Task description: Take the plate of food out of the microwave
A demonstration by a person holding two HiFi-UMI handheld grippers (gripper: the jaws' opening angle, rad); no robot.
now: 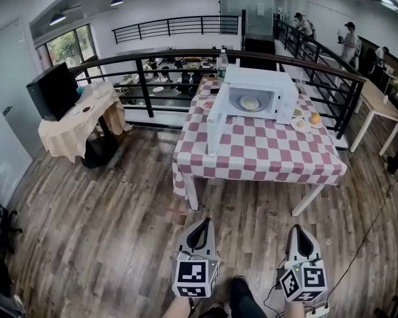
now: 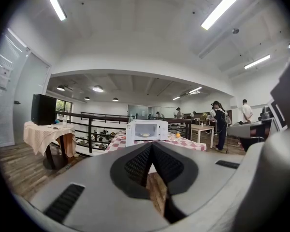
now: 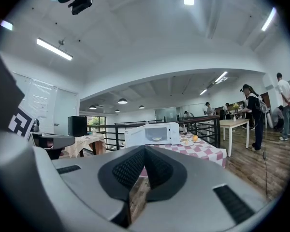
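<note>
The plate (image 1: pixel 250 103) sits in the open microwave (image 1: pixel 276 85), far off straight ahead — left gripper (image 1: pixel 201 225) and right gripper (image 1: pixel 299 231) equally far, both jaws closed, holding nothing.

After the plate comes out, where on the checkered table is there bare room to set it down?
The checkered table is bare across its front half, between the microwave and the near edge. Crowded: small dishes with an orange right of the microwave; its open door juts forward at left.

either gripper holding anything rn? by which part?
Nothing is held. The left gripper and right gripper are both shut and empty. The plate sits inside the open microwave.
</note>
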